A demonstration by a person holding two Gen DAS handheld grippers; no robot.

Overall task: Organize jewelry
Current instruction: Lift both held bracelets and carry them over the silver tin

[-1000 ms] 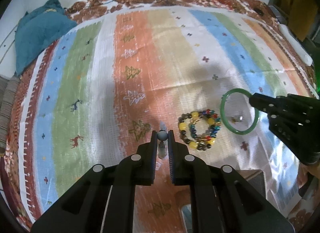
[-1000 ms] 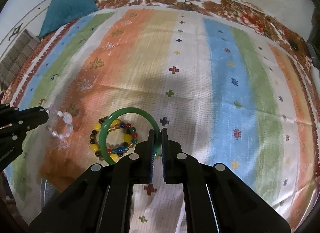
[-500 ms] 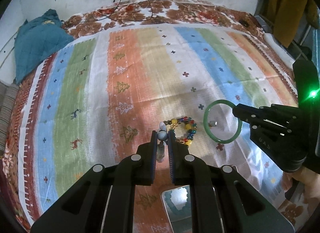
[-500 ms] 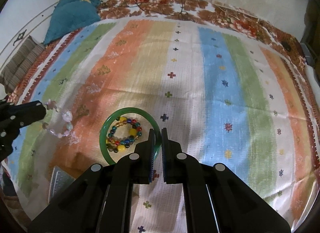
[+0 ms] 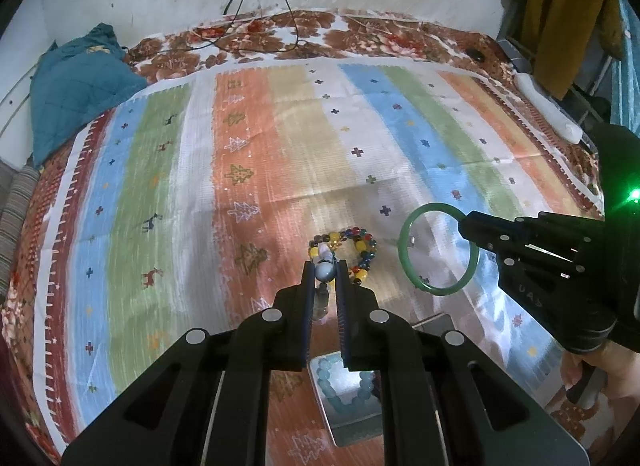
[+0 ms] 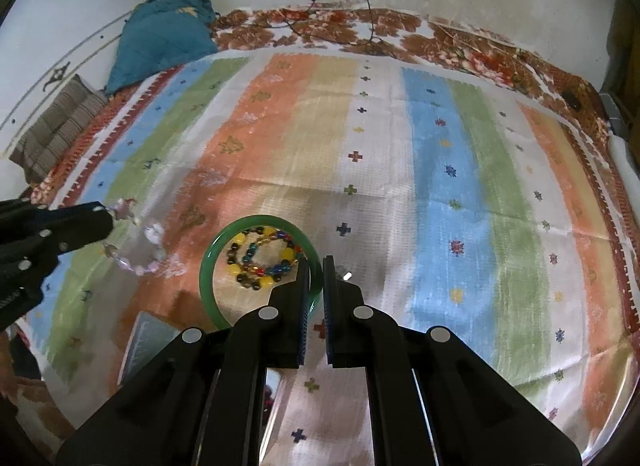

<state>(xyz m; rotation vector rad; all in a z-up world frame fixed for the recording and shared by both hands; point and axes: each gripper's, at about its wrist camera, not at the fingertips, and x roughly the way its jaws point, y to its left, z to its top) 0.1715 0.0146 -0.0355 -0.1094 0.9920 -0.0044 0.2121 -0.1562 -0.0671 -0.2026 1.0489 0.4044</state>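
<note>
Bangle (image 6: 260, 262), green, stiff, slippery: right tongs (image 6: 316, 266) pinch its rim. Limp pale bead bracelet (image 6: 136, 250) clamped in left tongs (image 5: 325, 266).

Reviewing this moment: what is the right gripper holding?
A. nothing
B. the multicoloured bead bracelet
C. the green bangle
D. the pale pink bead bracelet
C: the right gripper has its fingers closed on the rim of the green bangle, while the multicoloured bead bracelet lies on the striped cloth, seen through the ring.
</note>
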